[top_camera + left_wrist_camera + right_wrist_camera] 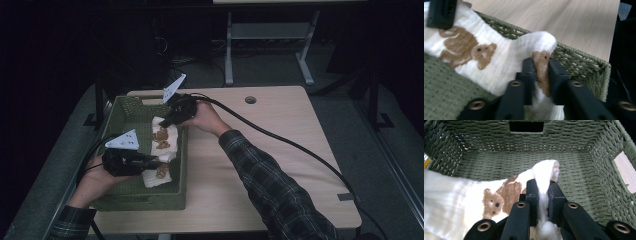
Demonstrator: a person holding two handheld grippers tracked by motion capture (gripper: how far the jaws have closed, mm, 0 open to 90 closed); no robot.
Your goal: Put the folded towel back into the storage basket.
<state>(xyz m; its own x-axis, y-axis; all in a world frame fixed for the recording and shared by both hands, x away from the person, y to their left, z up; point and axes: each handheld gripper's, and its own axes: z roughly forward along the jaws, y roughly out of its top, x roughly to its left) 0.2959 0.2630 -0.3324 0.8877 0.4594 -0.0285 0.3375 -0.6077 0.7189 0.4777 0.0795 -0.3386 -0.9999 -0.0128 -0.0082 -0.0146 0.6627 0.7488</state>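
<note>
High view: a green woven basket (131,197) is seen at the table's (280,150) left-front area, w/ a white cloth printed w/ brown bears (161,150) lying inside along the basket's right wall. The left gripper (159,162) is held low over the basket's near part, tips on the cloth's near end; the right gripper (164,121) is brought in from the right by a plaid-sleeved arm (270,185), tips at the cloth's far end. A black cable (280,137) is trailed across the tabletop toward the right edge. Left gripper view: a bunched fold of the cloth (499,60) is seen between the two black jaws, incl. a brown bear patch; pads are seen against the fabric on both sides, so the fold is judged pinched. The cloth is draped from there over the basket's rim (579,53) and floor, w/ bare tabletop (564,22) beyond. The other gripper's jaw (441,12) is seen at upper left, on the cloth's far end. Right gripper view: a white fold of the cloth (456,202) is clamped tight between the jaws, pushed up into a ridge above the tips. The rest is spread to the left over the basket floor (524,167); a handle slot (526,126) is noted in the far wall.
</note>
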